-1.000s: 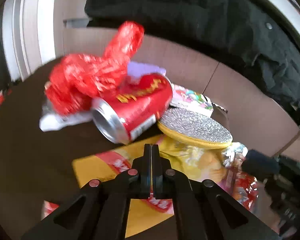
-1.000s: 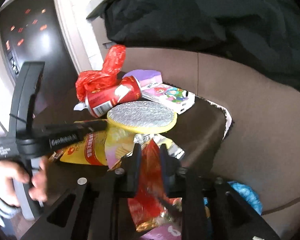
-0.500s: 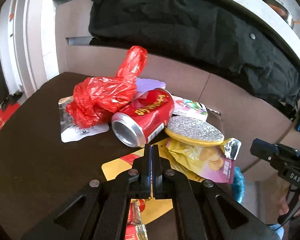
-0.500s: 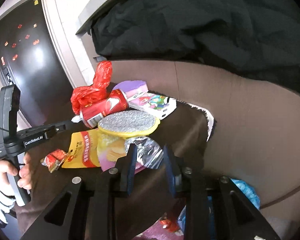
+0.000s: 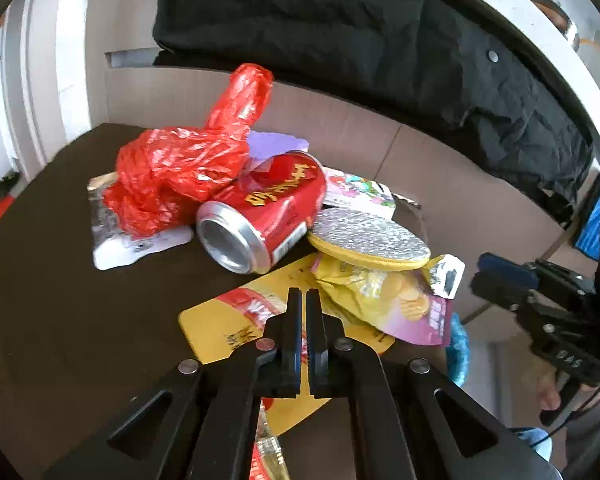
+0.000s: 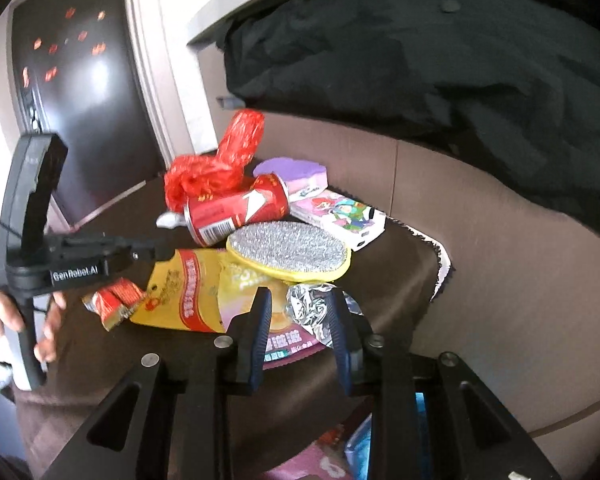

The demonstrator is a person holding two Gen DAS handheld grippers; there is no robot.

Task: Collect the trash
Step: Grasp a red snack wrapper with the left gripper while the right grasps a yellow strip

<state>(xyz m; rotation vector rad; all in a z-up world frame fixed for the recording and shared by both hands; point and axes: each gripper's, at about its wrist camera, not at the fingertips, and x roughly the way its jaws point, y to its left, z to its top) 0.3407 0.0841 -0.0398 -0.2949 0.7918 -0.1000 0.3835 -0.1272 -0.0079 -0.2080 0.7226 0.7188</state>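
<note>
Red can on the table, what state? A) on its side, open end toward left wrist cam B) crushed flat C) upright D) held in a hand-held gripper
A: the red can lies on its side against the red plastic bag, its silver end facing the left wrist camera.

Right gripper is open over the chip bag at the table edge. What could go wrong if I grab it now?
1. The scrubber pad lies on the chip bag; pulling the bag may drag the pad off the table.
2. The red can lies on its side touching the pad and could roll.
3. The right gripper may pinch only the crinkled foil and slip.
</note>
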